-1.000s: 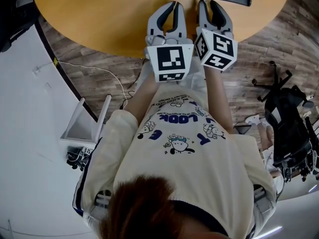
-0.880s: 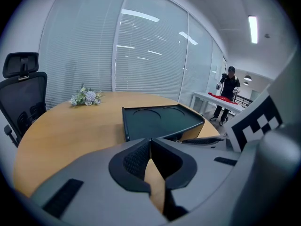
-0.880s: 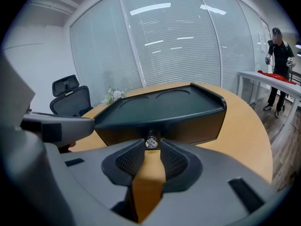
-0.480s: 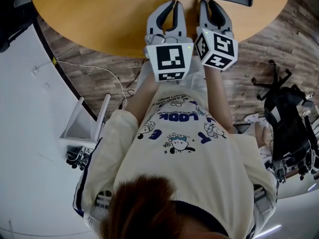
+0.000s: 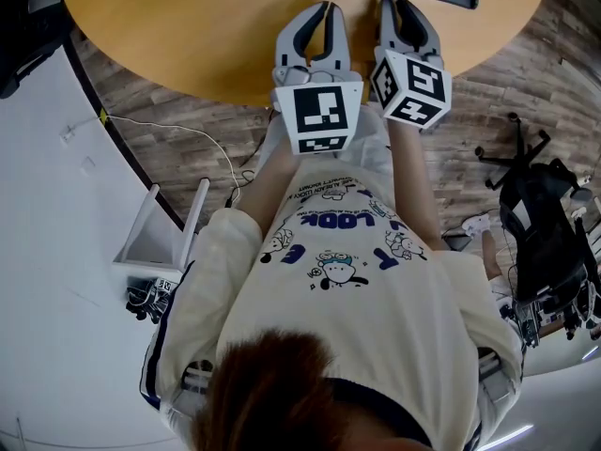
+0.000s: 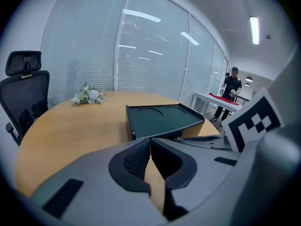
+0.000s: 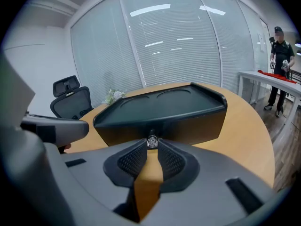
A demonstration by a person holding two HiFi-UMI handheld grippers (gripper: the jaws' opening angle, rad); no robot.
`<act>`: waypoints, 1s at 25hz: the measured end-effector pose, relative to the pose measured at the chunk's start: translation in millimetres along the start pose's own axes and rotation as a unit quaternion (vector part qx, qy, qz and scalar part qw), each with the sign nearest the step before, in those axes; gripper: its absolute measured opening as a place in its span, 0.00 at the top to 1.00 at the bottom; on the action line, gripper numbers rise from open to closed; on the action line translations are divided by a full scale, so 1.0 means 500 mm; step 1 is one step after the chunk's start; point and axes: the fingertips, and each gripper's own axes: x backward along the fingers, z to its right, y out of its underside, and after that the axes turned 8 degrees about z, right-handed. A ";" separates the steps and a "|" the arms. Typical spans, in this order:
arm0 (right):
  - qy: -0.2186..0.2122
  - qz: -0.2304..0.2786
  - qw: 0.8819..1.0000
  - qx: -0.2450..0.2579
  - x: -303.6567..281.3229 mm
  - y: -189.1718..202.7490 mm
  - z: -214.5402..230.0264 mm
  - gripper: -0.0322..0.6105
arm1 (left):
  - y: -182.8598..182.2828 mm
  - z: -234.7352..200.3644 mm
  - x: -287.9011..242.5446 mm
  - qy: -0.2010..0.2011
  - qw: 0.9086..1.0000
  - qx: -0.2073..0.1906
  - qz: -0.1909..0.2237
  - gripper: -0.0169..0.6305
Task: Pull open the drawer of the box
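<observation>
Dark box (image 7: 164, 114) with tray-like top on round wooden tabletop (image 5: 188, 26), at far edge in head view. Small metal drawer knob (image 7: 151, 141) on near face of box. Right hand-held gripper (image 7: 151, 146) up against that face, jaws closing, tips either side of knob and touching it. Left hand-held gripper (image 6: 150, 141) just left of right one, jaws together, nothing between them, box corner just beyond. Flower bunch (image 6: 89, 95) far across tabletop; office chair (image 6: 26, 93) at left.
</observation>
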 end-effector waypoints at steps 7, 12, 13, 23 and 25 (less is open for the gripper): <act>0.002 0.002 1.000 0.001 0.009 0.002 0.002 0.82 | -0.002 0.001 0.013 0.001 1.000 -0.002 0.004 0.94; 0.004 0.001 1.000 0.000 0.019 0.009 -0.002 0.82 | -0.001 -0.001 0.021 0.004 1.000 -0.004 0.005 0.94; 0.004 0.001 1.000 0.001 0.020 0.011 -0.003 0.82 | 0.000 -0.002 0.023 0.004 1.000 -0.004 0.005 0.94; 0.010 0.001 1.000 -0.003 0.048 0.026 -0.002 0.82 | 0.006 0.005 0.045 0.012 1.000 -0.010 0.007 0.94; 0.012 0.000 1.000 -0.004 0.053 0.030 -0.002 0.82 | 0.007 0.006 0.049 0.013 1.000 -0.012 0.008 0.94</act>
